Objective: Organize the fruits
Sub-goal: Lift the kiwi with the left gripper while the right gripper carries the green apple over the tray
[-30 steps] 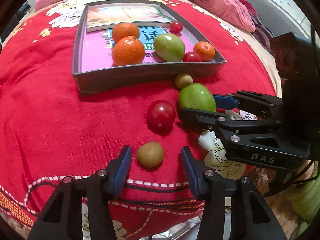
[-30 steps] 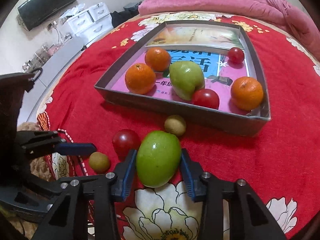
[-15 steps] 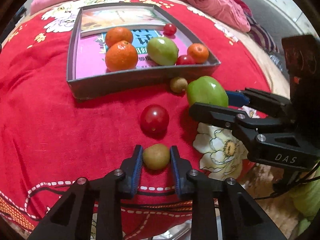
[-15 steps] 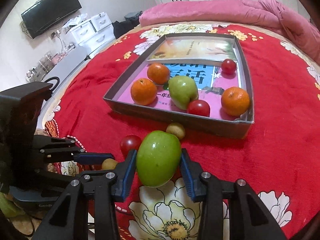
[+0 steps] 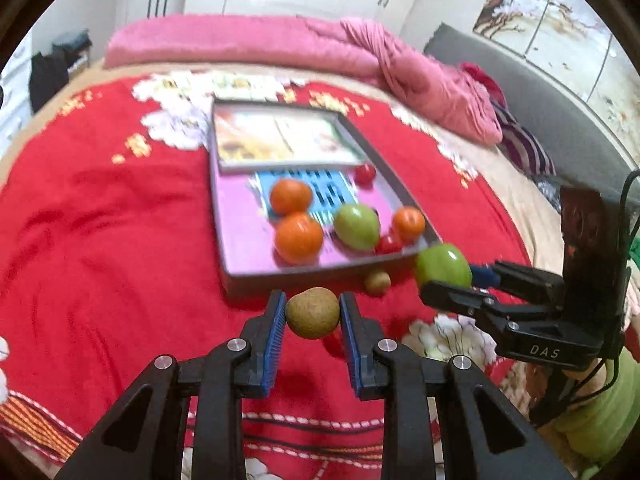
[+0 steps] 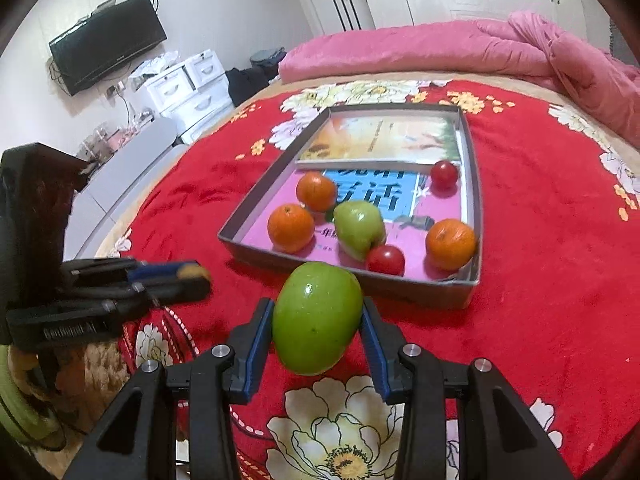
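Left tongs (image 5: 313,316): clamping a small kiwi (image 5: 313,313) between the blue pads, holding it clear of the red floral bedspread (image 5: 100,240). The kiwi is showing as a round, dull brown-green fruit with a matte, slightly speckled skin.

Right tongs (image 6: 318,322): gripping a green mango (image 6: 317,318) by its sides, lifted above the bedspread. The mango is appearing large, oval and glossy, bright green with a small white highlight near its top; it is filling the whole gap between the pads.

Grey tray (image 6: 474,216): lying flat on the bedspread beyond both tongs, a shallow rectangular box lined with a pink-and-blue printed sheet, with a book (image 6: 384,140) resting at its far end. Inside the tray, the following are sitting:
- three oranges (image 6: 291,227), two close together at the left and one at the near right corner;
- a second green mango (image 6: 359,229) in the middle, just beside the left pair of oranges;
- two small red tomatoes (image 6: 386,260), one touching the mango at the near wall, one at the far right beside the book.

Second kiwi (image 5: 377,282): lying on the bedspread just outside the tray's near wall, between the two tongs in the left wrist view, which is blurring slightly.

Pink quilt (image 6: 440,48): lying bunched along the far edge of the bed.
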